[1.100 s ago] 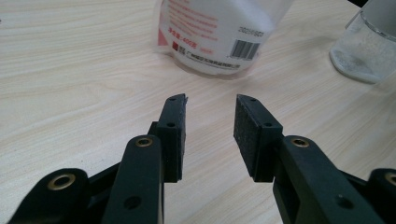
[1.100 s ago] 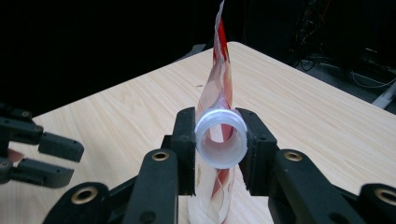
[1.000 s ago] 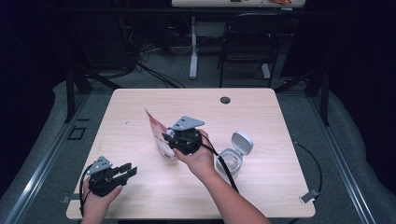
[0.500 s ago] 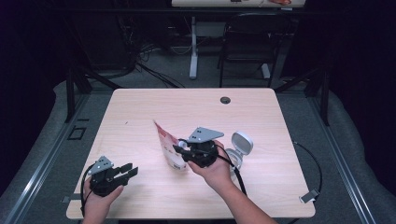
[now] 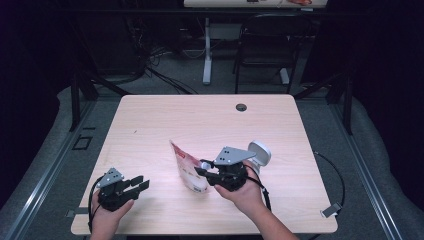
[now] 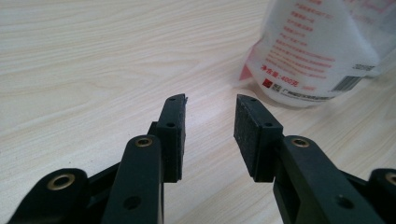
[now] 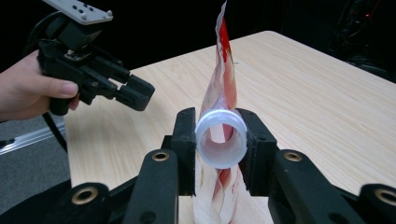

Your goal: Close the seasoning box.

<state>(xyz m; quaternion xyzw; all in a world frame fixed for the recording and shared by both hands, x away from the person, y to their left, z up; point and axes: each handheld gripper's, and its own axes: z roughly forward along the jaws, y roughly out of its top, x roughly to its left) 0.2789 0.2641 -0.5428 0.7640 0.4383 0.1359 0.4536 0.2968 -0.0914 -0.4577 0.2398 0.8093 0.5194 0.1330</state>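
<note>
A red and white spouted pouch stands upright near the table's middle front. My right gripper is shut on its white round spout. One pad presses each side of the spout, and the pouch body rises beyond the jaws. My left gripper rests low over the front left of the table. Its jaws are open with nothing between them. They point toward the pouch, which stands a short way off. From the right gripper view, the left gripper is held in a hand at left.
A white lidded container sits just behind my right gripper. A round cable hole lies near the table's far edge. A black cable loops off the right side. A chair and a desk leg stand beyond the table.
My right gripper has carried the pouch to the right and nearer the front edge, now partly covering the white container. The left gripper has stayed in place.
</note>
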